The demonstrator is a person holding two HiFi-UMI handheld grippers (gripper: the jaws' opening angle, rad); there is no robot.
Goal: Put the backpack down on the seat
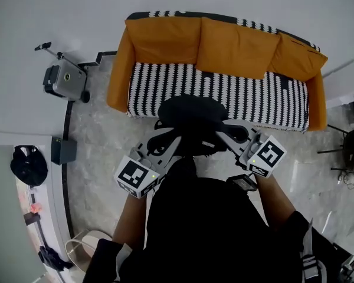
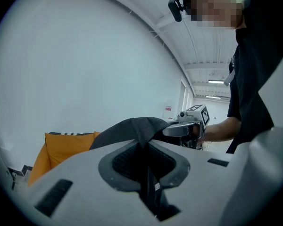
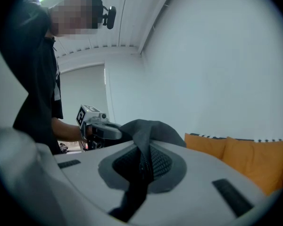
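Observation:
A black backpack (image 1: 192,119) hangs in the air in front of the sofa, just before the black-and-white patterned seat (image 1: 236,96). My left gripper (image 1: 174,142) is shut on a black strap (image 2: 148,180) of the backpack at its left side. My right gripper (image 1: 222,135) is shut on the black fabric (image 3: 140,166) at its right side. In the left gripper view the dark bag (image 2: 132,126) rises past the jaws, with the right gripper (image 2: 188,126) beyond it. The right gripper view shows the bag (image 3: 153,128) and the left gripper (image 3: 96,126) behind it.
Orange back cushions (image 1: 224,43) and orange arms line the sofa. A grey wheeled case (image 1: 65,81) with its handle out stands on the floor to the left, a black box (image 1: 63,150) nearer me. A white table (image 1: 348,81) and a dark stand (image 1: 349,149) are at the right.

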